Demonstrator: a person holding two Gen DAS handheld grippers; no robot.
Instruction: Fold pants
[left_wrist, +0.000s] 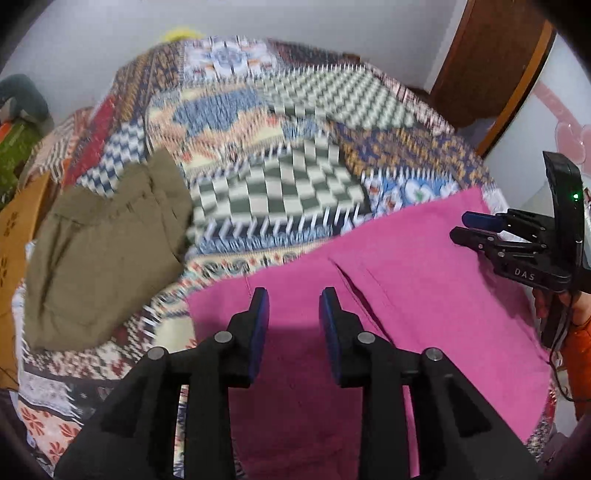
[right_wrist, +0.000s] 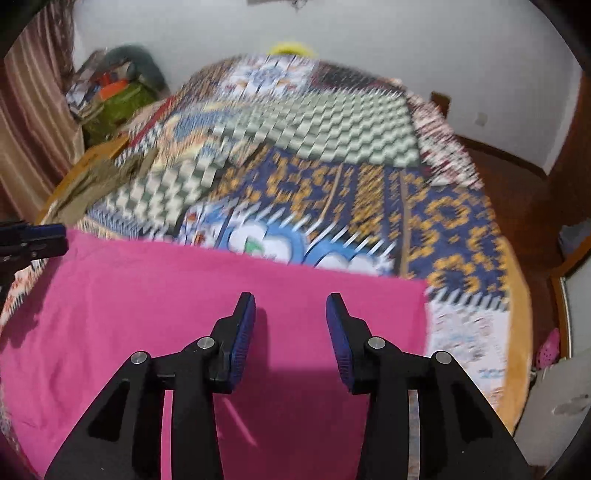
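Pink pants (left_wrist: 406, 266) lie folded flat on the near part of a patterned quilt (left_wrist: 280, 147). The left gripper (left_wrist: 293, 295) hovers over their left part, open, with only pink cloth showing beyond the gap between its blue pads. The right gripper (right_wrist: 290, 299) stands open over the pink pants (right_wrist: 166, 288) near their right edge, nothing between its pads. Each gripper also shows in the other view: the right gripper (left_wrist: 460, 226) at the right edge, the left gripper (right_wrist: 62, 238) at the left edge.
Olive pants (left_wrist: 103, 251) lie folded at the quilt's left side, beside a brown cardboard box (left_wrist: 18, 221). Clutter (right_wrist: 110, 92) is piled by a curtain at the far left. The bed's wooden rim (right_wrist: 517, 332) runs along the right. A hand in an orange sleeve (left_wrist: 576, 332) holds the right gripper.
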